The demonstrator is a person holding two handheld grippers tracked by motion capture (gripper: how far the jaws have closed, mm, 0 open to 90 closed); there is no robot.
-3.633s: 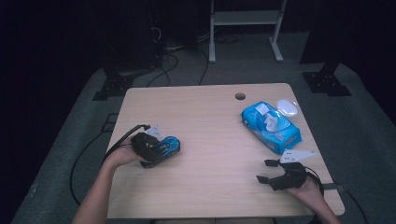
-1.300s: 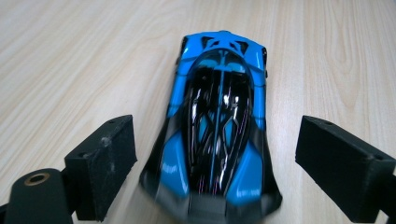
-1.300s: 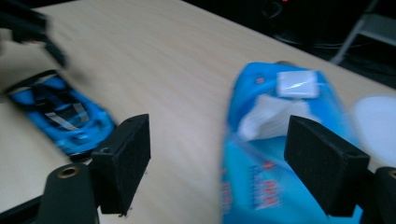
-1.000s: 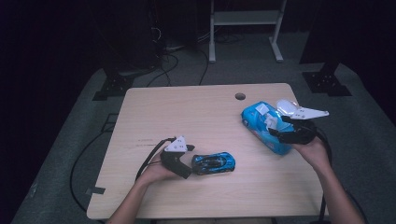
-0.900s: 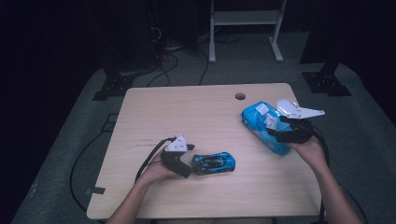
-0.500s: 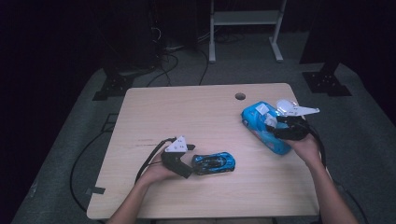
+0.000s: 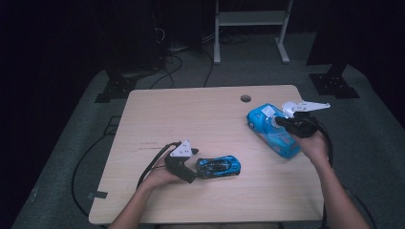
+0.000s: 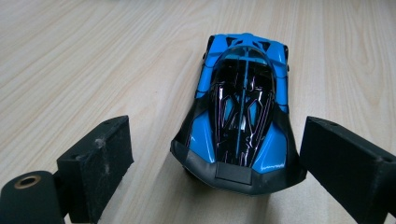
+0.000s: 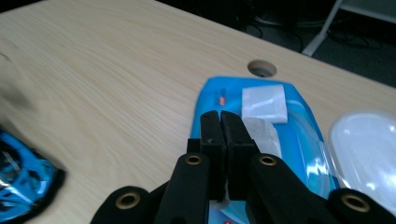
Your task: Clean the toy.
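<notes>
The glossy blue and black toy sports car (image 7: 218,166) lies on the pale wooden surface (image 7: 200,119), toward its near edge and a little left of centre, in the same spot as a second ago but well to the right of where it sat a few seconds back. In the left gripper view the toy sports car (image 8: 239,109) sits between the two black jaws with a clear gap on each side, touching neither. The left gripper (image 7: 187,168) is thus spread wide apart, resting just left of the car, as it did a second ago.

Far to the car's right and farther back lies a blue plastic pack of wet wipes (image 7: 272,130). The right gripper (image 7: 279,121), which a few seconds ago was by the near right corner, is now over that pack and has edged slightly left within the last second. In the right gripper view the right gripper (image 9: 221,128) has its jaws pressed together on a thin white sheet (image 9: 259,130) at the pack's (image 9: 299,140) opening; beyond them a white folded sticker flap (image 9: 264,103) stands up, and a clear plastic lid (image 9: 366,142) lies to the right.

Behind the pack, a round cable hole (image 7: 245,98) pierces the surface. On the floor beyond stand a white metal frame (image 7: 250,24) and black cables (image 7: 174,59).
</notes>
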